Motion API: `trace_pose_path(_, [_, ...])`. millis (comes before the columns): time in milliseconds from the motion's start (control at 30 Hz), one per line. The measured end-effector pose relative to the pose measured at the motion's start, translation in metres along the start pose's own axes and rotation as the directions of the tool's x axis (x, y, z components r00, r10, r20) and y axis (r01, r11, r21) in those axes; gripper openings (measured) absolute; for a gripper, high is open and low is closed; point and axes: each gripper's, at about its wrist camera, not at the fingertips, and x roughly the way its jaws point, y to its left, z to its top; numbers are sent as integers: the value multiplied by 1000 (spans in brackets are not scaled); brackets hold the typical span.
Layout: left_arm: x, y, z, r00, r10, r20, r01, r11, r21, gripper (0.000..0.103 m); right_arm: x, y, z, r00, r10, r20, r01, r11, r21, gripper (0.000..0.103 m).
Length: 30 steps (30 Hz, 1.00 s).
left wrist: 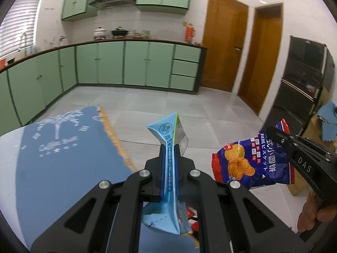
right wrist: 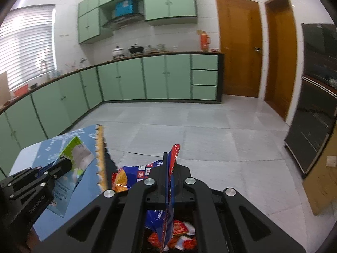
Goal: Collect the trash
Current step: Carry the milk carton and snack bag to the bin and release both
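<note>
The left gripper [left wrist: 169, 154] is closed flat on a light-blue carton [left wrist: 168, 139], which is pinched along its seam and stands up between the fingers, its lower part hanging below them. The right gripper [right wrist: 169, 168] is likewise clamped on a blue snack bag [right wrist: 162, 217], held by its red crimped edge, the body of the bag drooping beneath. Both pieces are carried in the air off the right edge of the table [left wrist: 8, 139], whose blue cloth [left wrist: 63, 147] with a yellow fringe lies to the left. Below the grippers a dark opening with red-and-white wrappers [right wrist: 181, 232] is seen, judged to be the bin. The step in hand is judged to be the drop: each piece is best brought squarely over that opening before release, the jaws opened fully so the thin film is not snagged, and the carton let go with its hanging end aimed inside
</note>
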Motion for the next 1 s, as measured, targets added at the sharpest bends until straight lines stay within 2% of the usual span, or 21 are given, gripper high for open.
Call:
trace_pose_path(300, [35, -46, -13, 997, -73, -28, 74, 996, 56, 6, 4, -51, -22, 994, -106, -36, 107, 993, 44, 1])
trace_pose_path(600, [72, -65, -29, 989, -102, -108, 110, 991, 75, 7, 24, -81, -51, 983, -145, -111, 153, 985, 76, 2])
trace_pose_path(767, [82, -69, -36, 984, -103, -142, 116, 990, 85, 8, 36, -87, -63, 978, -137, -157, 151, 985, 81, 3])
trace_pose_path(867, [84, -69, -37, 982, -104, -155, 118, 990, 81, 11, 44, -87, -71, 974, -128, -187, 147, 985, 92, 7])
trace_pose_path(1000, [83, -67, -35, 982, -104, -155, 117, 990, 74, 24, 53, -87, -80, 967, -124, -222, 150, 983, 103, 24])
